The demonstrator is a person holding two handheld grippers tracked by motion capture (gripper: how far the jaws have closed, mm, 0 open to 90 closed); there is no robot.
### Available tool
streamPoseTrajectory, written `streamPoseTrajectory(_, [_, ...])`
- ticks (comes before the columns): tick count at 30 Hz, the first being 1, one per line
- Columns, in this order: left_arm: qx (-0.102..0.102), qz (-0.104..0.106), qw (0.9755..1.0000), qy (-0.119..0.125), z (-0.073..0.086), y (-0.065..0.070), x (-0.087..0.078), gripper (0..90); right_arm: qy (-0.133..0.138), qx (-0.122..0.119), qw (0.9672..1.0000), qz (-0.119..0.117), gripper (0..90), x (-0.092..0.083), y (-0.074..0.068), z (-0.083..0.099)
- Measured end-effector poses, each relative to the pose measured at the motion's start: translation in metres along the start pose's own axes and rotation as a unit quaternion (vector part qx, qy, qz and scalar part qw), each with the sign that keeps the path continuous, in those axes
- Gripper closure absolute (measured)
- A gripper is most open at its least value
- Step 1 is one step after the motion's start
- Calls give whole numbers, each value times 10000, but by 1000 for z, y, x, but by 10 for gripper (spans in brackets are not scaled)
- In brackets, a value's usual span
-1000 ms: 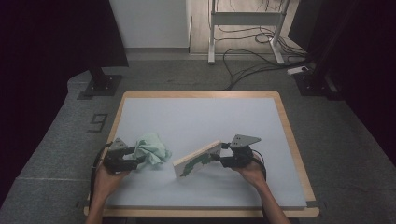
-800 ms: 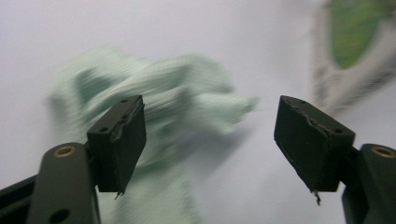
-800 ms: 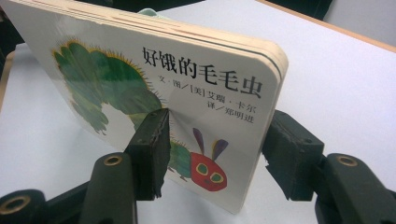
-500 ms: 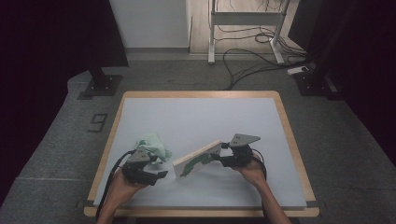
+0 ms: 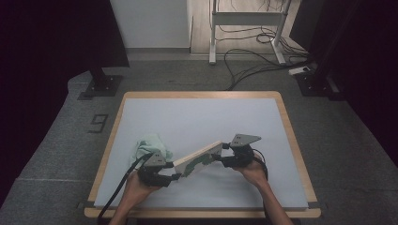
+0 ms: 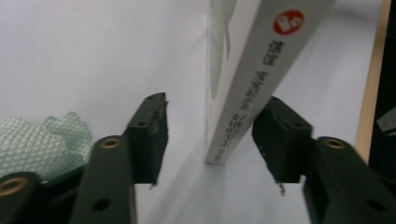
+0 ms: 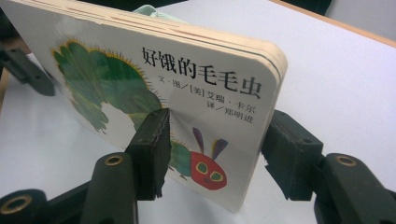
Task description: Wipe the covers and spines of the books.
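Book point(image 5: 199, 158) between two level claws

Glossy thick-card board book point(image 7: 196, 93), quilted soft green cloth point(image 6: 37, 140), matt black plastic tongs point(image 6: 210, 140), smooth pale wood-rimmed table point(image 5: 197, 94)

The book point(image 7: 187, 93) had a white cover bearing a green, yellow-fringed caterpillar with a red face, purple feelers and black characters; its spine point(image 6: 261, 79) was white with a red round mark. The cloth point(image 5: 149, 144) was pale mint green with a quilted diamond pattern. The table point(image 5: 197, 112) was light blue-grey, edged in pale wood.
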State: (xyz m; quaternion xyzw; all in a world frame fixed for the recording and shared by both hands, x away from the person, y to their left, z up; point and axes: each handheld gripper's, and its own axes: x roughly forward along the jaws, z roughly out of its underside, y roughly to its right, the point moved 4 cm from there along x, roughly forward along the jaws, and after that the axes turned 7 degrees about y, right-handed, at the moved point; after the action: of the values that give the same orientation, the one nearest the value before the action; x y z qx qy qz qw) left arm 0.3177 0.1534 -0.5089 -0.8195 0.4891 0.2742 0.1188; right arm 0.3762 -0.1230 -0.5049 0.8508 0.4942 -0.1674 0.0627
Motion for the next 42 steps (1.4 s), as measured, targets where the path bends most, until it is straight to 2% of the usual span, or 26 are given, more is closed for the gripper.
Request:
streamPoseTrajectory(2, [47, 119, 9999, -5, -2, 1, 1, 566, -6, -12, 10000, 14, 442, 0, 0, 0])
streamPoseTrajectory(5, [213, 172, 9996, -92, -5, 3, 1, 668, -2, 2, 10000, 33, 452, 1, 1, 0])
streamPoseTrajectory(6, [268, 121, 9995, -95, -7, 2, 1, 699, 0, 17, 10000, 38, 459, 1, 1, -1])
streamPoseTrajectory(7, [269, 88, 9995, -105, -9, 1, 1, 716, -11, 35, 10000, 62, 473, 1, 2, -1])
streamPoseTrajectory(8, [224, 194, 9995, -134, -10, 0, 1, 719, -13, 64, 10000, 52, 475, 1, 2, -1])
streamPoseTrajectory(11, [283, 78, 9995, -133, -12, -4, 3, 734, -12, 106, 9999, 118, 486, 1, 3, -2])
streamPoseTrajectory(12, [343, -23, 9993, -146, -13, -7, 4, 735, -11, 119, 9998, 138, 488, 0, 3, -2])
streamPoseTrajectory(16, [368, -87, 9992, -107, -18, -17, 7, 727, -44, 36, 9995, 323, 493, 2, 7, -9])
streamPoseTrajectory(21, [268, -227, 9994, 3, -21, -35, 10, 706, -78, -19, 9987, 493, 509, 8, 13, -17])
streamPoseTrajectory(23, [238, -312, 9992, 12, -22, -41, 12, 696, -102, -17, 9986, 520, 513, 12, 16, -18])
streamPoseTrajectory(26, [190, -319, 9993, 13, -22, -45, 14, 687, -123, 17, 9985, 541, 514, 16, 19, -17])
streamPoseTrajectory(31, [122, -315, 9994, 59, -22, -42, 15, 674, -140, 107, 9987, 481, 512, 14, 21, -12])
streamPoseTrajectory(38, [-72, -166, 9998, 95, -22, -33, 12, 629, -190, 134, 9991, 347, 460, 6, 14, -10])
streamPoseTrajectory(42, [-73, -98, 9997, 200, -22, -25, 9, 538, -280, 110, 9993, 242, 392, 1, 9, -9])
